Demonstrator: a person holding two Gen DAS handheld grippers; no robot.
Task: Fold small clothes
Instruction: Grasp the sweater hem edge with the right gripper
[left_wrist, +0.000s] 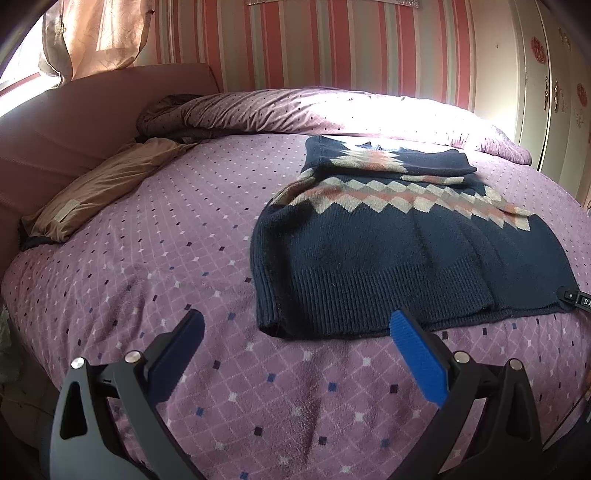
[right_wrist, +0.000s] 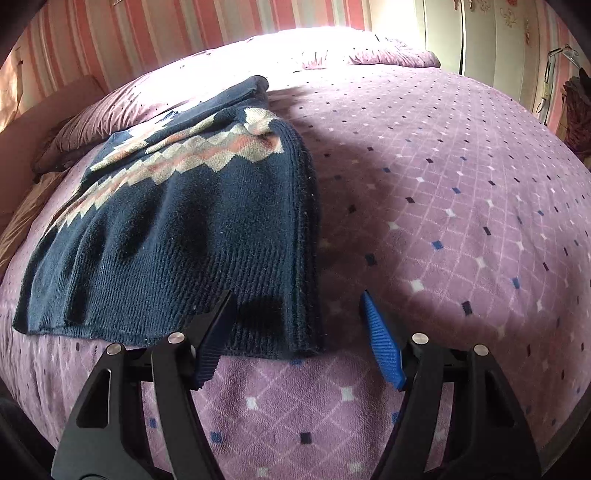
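A navy knit sweater (left_wrist: 388, 254) with a cream and pink diamond band lies flat on the purple bedspread (left_wrist: 166, 229), its sides and sleeves folded inward. My left gripper (left_wrist: 297, 323) is open and empty, just in front of the sweater's near left hem corner. In the right wrist view the sweater (right_wrist: 177, 236) lies left of centre. My right gripper (right_wrist: 295, 302) is open, straddling the sweater's near right hem corner, its left finger over the ribbed hem. A bit of the right gripper (left_wrist: 576, 295) shows at the sweater's right hem in the left wrist view.
A tan pillow (left_wrist: 107, 184) lies at the left by the pink headboard (left_wrist: 66, 122). A rumpled purple duvet (left_wrist: 295, 110) lies along the far side. A white wardrobe (left_wrist: 546, 74) stands at the right. Bare bedspread (right_wrist: 461, 203) extends right of the sweater.
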